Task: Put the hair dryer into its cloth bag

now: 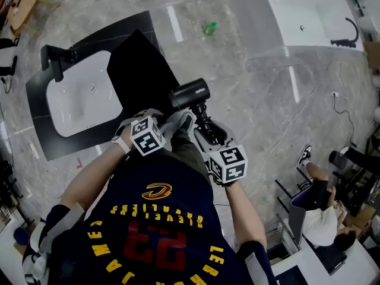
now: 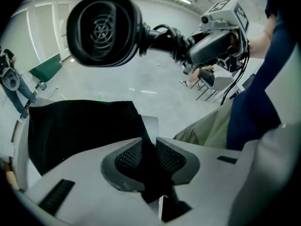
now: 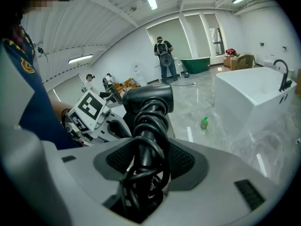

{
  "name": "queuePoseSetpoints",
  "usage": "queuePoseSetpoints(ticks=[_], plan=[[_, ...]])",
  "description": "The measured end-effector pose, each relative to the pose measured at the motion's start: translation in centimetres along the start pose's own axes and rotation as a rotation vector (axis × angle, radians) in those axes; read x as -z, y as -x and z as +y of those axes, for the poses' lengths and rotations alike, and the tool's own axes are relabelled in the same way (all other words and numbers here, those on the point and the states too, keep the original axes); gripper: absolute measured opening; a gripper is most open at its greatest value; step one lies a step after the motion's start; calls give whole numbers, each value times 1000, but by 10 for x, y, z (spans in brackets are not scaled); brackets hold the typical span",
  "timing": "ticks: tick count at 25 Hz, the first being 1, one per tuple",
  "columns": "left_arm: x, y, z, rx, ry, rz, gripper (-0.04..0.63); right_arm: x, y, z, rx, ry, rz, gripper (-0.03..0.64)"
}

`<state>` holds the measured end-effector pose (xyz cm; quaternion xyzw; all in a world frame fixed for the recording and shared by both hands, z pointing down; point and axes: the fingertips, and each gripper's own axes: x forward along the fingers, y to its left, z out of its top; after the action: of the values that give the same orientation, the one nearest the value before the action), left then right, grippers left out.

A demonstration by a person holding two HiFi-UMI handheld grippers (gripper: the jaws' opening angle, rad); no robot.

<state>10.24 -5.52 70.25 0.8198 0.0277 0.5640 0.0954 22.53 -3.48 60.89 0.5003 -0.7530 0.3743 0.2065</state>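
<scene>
The dryer isn't in yet; to me this looks like the lining-up step. The left tongs (image 2: 150,160) are clenched on an edge of the black cloth bag (image 1: 138,70), which spreads away over the dark surface (image 1: 41,136) beside the white basin (image 1: 80,97). The right tongs (image 3: 146,161) are clamped on the cord-wrapped handle of the hair dryer (image 1: 190,94), held in the air just past that pinched edge. Next, I'd say, the bag's mouth needs opening and the dryer's head aiming into it. Around them: grey marble floor, a white bathtub (image 1: 309,16), a green bottle (image 1: 209,27).
</scene>
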Motion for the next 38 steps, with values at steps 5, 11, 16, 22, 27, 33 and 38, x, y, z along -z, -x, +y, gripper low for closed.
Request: queuePoseSetpoints(ticks=[5, 11, 16, 22, 27, 33, 38], plan=[[14, -6, 5, -40, 18, 89, 83, 37, 18, -3, 3, -41, 13, 219], [-3, 16, 17, 8, 201, -64, 17, 63, 27, -4, -24, -40, 38, 218], [-7, 42, 28, 45, 315, -222, 17, 82, 23, 6, -67, -14, 80, 219], [-26, 62, 38, 92, 437, -382, 17, 97, 8, 19, -119, 46, 137, 218], [-34, 73, 38, 84, 428, -421, 17, 96, -12, 27, -133, 51, 151, 218], [-31, 85, 34, 87, 437, -449, 17, 86, -28, 24, -64, -20, 149, 218], [-36, 94, 43, 79, 485, -525, 17, 85, -35, 37, -69, 65, 165, 218]])
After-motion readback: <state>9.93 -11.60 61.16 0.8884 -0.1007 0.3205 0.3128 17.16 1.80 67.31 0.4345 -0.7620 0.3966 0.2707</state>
